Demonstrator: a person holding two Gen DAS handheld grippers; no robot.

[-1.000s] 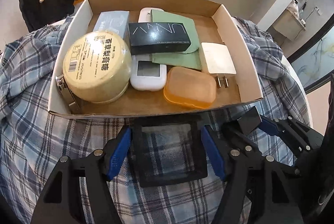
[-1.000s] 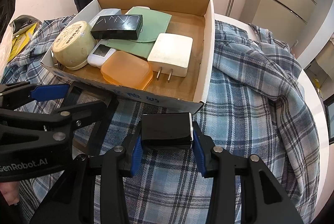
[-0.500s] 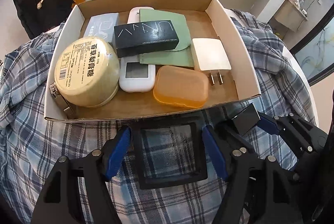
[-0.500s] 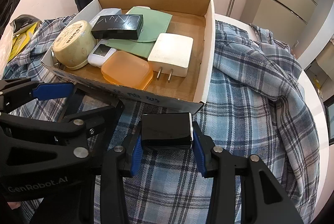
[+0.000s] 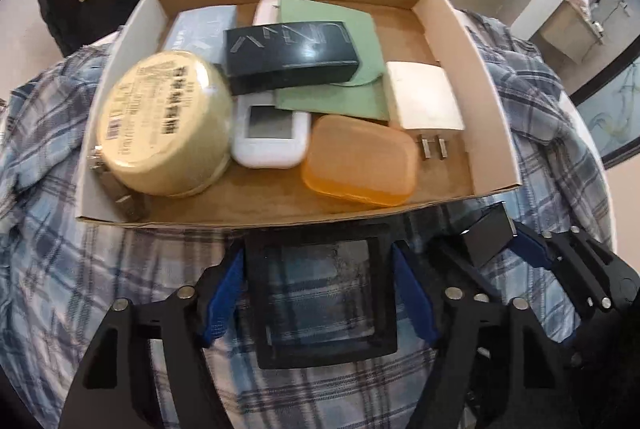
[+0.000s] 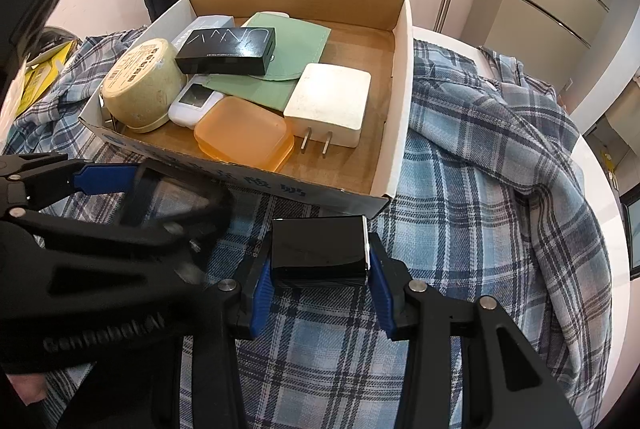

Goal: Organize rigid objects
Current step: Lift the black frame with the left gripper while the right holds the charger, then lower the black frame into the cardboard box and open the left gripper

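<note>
closer now, the left gripper (image 5: 320, 293) pinches a black frame (image 5: 324, 293) just short of the cardboard box (image 5: 496, 109); it should clear the near wall before lowering. inside: one round tin (image 5: 164, 125), one orange case (image 5: 360, 161), one charger (image 5: 422, 97).

right view: the right gripper (image 6: 320, 261) clamps one small black box (image 6: 320, 245) above the plaid shirt (image 6: 500, 169).

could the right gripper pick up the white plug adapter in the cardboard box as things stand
Probably not yet: the right gripper is shut on a small glossy black block. The white plug adapter itself lies uncovered in the open-topped cardboard box.
</note>
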